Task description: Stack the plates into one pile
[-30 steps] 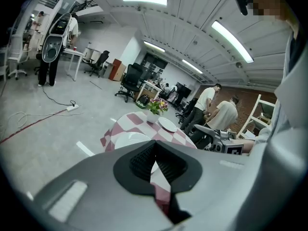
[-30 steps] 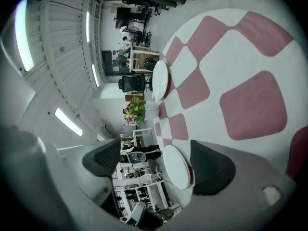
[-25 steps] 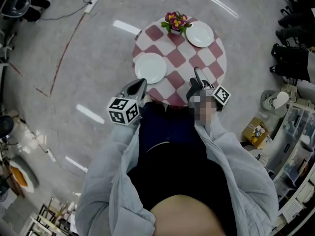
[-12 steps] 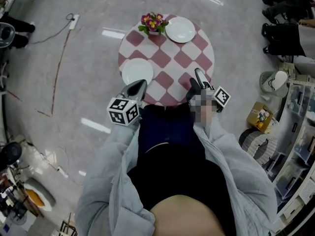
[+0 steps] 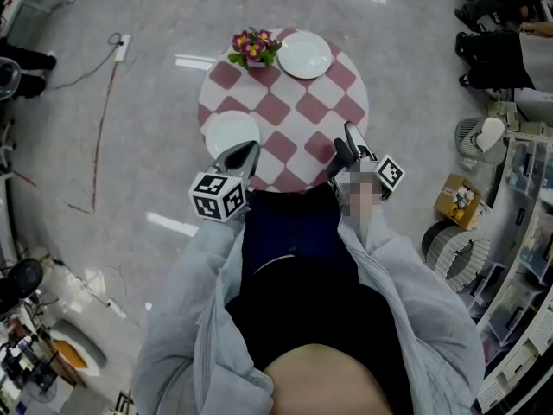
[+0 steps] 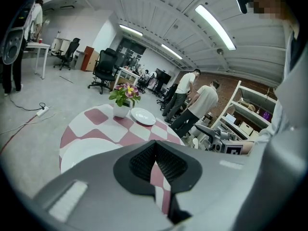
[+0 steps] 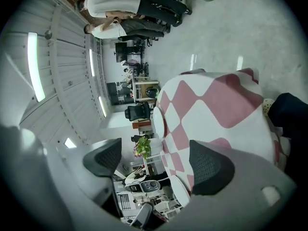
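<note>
Plates lie well apart on the round table (image 5: 285,102) with its pink-and-white chequered cloth. In the head view the near plate (image 5: 230,132) sits at the table's near-left edge and the far plate (image 5: 303,54) at its far edge, just beside a pot of flowers (image 5: 253,47). The person stands at the near edge with a grey sleeve (image 5: 194,284) on each arm. The left gripper (image 5: 243,152) hangs over the near-left edge just beside the near plate, and the right gripper (image 5: 349,141) hangs over the near-right edge, away from both plates. In the left gripper view the left gripper (image 6: 155,147) has its jaws pressed together at the tips with nothing pinched between them. Beyond them the near plate (image 6: 84,153) shows low at the left, and the far plate (image 6: 143,116) and the flowers (image 6: 124,95) stand at the table's far edge, while people (image 6: 202,105) stand by shelves (image 6: 252,114) farther back. In the right gripper view, which is turned on its side, the right gripper (image 7: 156,163) has its jaws spread wide and holds nothing. The chequered table (image 7: 211,100) lies beyond them, with the far plate (image 7: 158,121) seen edge-on close to the flowers (image 7: 141,148)
</note>
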The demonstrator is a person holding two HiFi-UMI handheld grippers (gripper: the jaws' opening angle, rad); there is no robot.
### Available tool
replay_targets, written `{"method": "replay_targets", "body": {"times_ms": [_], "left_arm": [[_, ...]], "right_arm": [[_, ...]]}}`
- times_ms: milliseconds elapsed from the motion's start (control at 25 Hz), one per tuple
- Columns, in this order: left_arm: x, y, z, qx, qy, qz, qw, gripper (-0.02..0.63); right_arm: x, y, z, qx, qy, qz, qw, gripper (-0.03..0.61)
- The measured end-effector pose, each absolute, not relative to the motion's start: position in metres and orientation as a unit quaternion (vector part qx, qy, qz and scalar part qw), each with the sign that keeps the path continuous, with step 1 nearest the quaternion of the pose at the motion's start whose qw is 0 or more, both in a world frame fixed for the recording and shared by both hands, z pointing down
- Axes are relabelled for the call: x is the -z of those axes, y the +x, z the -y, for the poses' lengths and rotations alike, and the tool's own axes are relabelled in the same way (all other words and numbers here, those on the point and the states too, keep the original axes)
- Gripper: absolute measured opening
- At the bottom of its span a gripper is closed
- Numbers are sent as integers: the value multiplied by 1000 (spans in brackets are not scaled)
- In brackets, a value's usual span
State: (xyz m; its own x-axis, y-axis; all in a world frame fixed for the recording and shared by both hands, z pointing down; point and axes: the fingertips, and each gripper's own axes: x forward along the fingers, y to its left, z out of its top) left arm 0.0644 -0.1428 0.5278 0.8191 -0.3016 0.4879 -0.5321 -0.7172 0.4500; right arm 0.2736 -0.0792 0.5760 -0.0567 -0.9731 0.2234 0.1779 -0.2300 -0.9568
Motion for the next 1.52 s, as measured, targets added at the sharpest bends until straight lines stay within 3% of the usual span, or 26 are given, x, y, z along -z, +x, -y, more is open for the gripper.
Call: {"method": "replay_targets", "body": {"times_ms": [1280, 1520], "left_arm": [[-546, 133, 214, -169, 873, 326, 321, 12], [-548, 136, 213, -167, 865, 338, 330, 11]], "right_arm": [[-603, 324, 251, 648, -425, -492, 395, 422], [-604, 322, 267, 651, -413, -505, 388, 393]]}}
